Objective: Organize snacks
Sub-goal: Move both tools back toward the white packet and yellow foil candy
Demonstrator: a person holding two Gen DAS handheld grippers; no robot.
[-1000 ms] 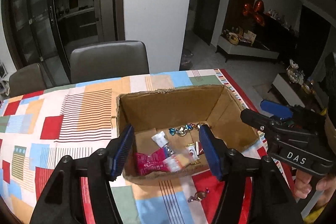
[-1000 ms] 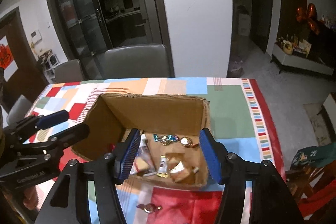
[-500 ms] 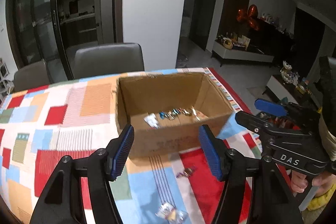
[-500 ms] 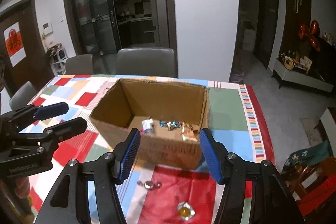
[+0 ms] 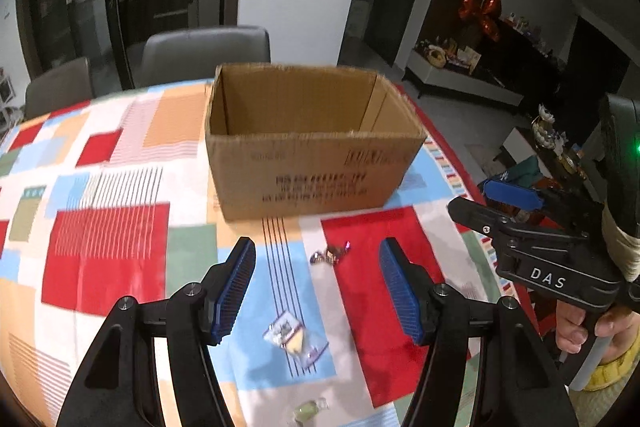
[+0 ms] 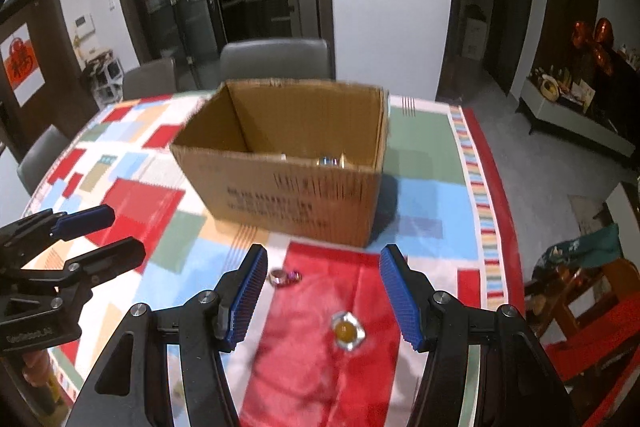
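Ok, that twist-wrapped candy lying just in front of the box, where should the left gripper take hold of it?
Grip the candy across its plump middle, not the thin twisted ends, which would slip. It lies flat on the tablecloth, long axis roughly left to right, so come straight down from above with the open left gripper, turned so its fingers close front to back. The box stands clear behind it.

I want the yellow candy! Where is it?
In the right wrist view, the yellow candy lies on a red patch of the tablecloth, between the open right gripper fingers, nearer than the cardboard box.
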